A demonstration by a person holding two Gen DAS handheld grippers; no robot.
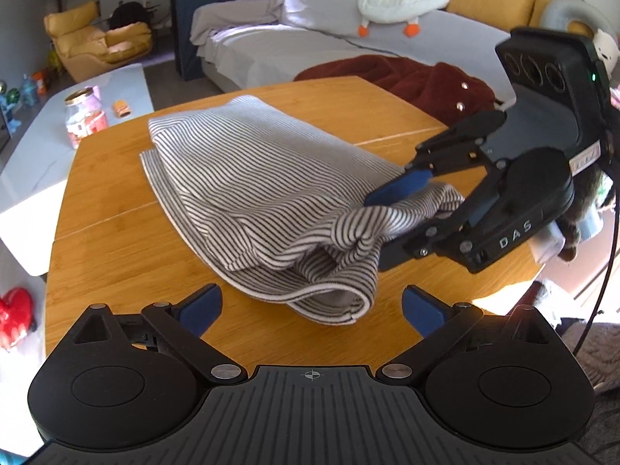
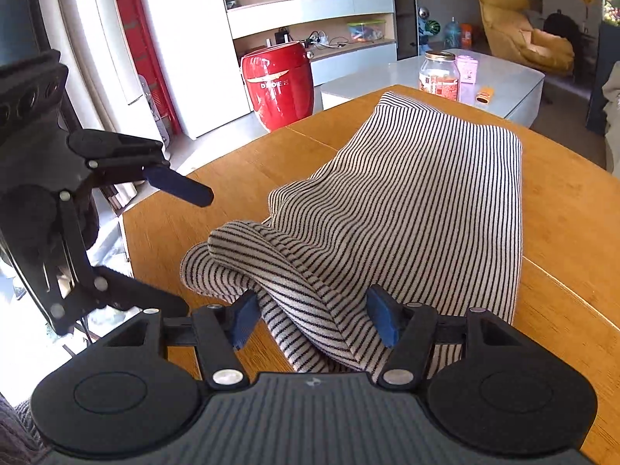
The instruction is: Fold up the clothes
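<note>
Two tools work one striped garment [image 1: 267, 193] on a wooden bench [image 1: 116, 255], w/ the fold job apparently well along. The cloth lies doubled into a thick bundle mid-bench, its near end still loose & rolled over. The right tool [image 2: 314, 317] straddles that bunched end, jaws about half open; a fold of fabric sits between the blue pads [image 2: 381, 319] and looks to touch both, but whether they truly pinch it can't be told. Seen from the left wrist, its upper finger rides on top of the cloth, the lower one under the lifted edge — prob. placed so to carry or tuck that end. The left tool [image 1: 312, 310] hangs wide open just short of the bundle's near corner, holding nothing; likely kept clear so the right side can work, or readied for a 2nd grip. A jar [image 1: 83, 120] stands on the pale low table [image 1: 128, 89] beyond, well apart from the action.
</note>
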